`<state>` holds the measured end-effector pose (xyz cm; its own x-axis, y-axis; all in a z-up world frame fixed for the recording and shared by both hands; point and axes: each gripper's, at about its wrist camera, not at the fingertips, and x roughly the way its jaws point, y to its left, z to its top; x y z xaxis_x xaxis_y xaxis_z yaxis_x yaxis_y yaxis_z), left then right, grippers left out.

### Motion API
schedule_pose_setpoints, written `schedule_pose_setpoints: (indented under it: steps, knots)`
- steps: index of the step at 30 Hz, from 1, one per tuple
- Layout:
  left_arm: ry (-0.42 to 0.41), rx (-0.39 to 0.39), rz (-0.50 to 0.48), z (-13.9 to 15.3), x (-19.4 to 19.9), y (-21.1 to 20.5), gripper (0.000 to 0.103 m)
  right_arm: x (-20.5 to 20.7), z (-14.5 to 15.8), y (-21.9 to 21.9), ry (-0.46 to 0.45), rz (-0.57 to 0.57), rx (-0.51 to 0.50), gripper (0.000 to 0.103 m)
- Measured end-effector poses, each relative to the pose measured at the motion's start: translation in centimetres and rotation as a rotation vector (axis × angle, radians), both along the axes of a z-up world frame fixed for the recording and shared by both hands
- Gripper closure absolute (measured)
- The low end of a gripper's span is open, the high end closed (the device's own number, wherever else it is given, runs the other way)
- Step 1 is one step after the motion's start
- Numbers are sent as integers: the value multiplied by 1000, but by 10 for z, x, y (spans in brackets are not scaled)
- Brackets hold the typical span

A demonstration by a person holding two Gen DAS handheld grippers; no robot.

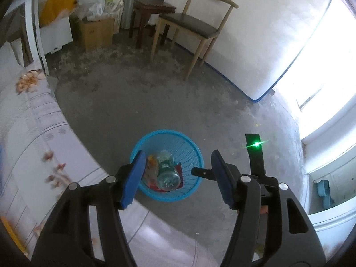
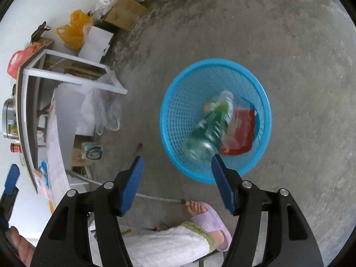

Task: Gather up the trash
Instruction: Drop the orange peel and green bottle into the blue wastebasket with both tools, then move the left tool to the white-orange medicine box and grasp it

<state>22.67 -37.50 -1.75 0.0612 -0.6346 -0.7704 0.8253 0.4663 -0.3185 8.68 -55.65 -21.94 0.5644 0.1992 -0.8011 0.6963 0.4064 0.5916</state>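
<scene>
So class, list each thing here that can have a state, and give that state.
left gripper: open, holds nothing
right gripper: open, holds nothing
blue basket: upright on floor, holds trash
plastic bottle: lying in basket, blurred
red wrapper: in basket beside bottle

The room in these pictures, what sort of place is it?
Probably a lived-in home room, used partly for storage: bare concrete floor, wooden chair with dark seat, brown cardboard box, blue plastic mesh basket holding trash.

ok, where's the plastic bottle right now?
The plastic bottle lies in the blue basket on the concrete floor, on top of a red wrapper; in the right wrist view it is ahead of the open right gripper.
</scene>
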Motion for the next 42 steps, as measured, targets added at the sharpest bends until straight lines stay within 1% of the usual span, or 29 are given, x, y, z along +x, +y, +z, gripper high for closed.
schedule_pose_setpoints:
  steps: [3,5,7,9,11,14,16,19,22,25,26,27,29,32,34,37,39,40,41,42]
  knots:
    - [1,-15,0,8,-8,16,45,-16,-1,12,-6,-2,5,41]
    - [-15,-28,-7,14,-13,28,45,-26,2,17,-9,-13,9,41]
    - [-42,-48,-10,23,-21,46,45,-36,7,23,-15,-18,7,41]
    - [-55,-66,-1,32,-24,67,44,-48,19,30,-21,-17,-9,41]
    - [-59,-88,30,39,-28,97,41,-56,35,37,-31,-11,-32,40]
    - [-73,-107,76,45,-35,143,35,-63,65,47,-66,4,-71,30]
    - [-100,-90,123,43,-40,176,33,-61,84,52,-98,25,-92,29]
    - [-124,-60,221,35,-47,230,31,-49,115,67,-154,87,-127,28]
    - [-135,-37,329,24,-53,275,30,-27,145,92,-212,173,-171,27]
    - [-135,-24,443,11,-61,317,30,3,169,130,-275,296,-187,26]
    - [-140,-26,481,8,-64,327,30,21,176,151,-302,375,-183,26]
    - [-143,-28,517,5,-65,338,30,30,181,165,-317,419,-177,26]
    - [-145,-24,575,-2,-66,354,30,61,184,203,-349,548,-134,26]
    - [-131,-21,614,-8,-62,366,30,105,185,260,-365,715,-72,26]
    - [-146,-36,625,-7,-62,377,30,131,187,289,-364,780,-72,26]
    - [-155,-67,647,-6,-63,390,31,184,190,334,-366,867,-79,26]
    - [-113,-90,654,-12,-56,395,31,211,191,352,-354,898,-103,26]
    - [-96,-99,658,-14,-55,397,31,222,193,362,-355,908,-132,26]
    - [-78,-111,663,-16,-52,400,32,237,192,375,-350,923,-183,27]
    - [-63,-123,665,-18,-49,403,35,249,189,384,-340,937,-214,27]
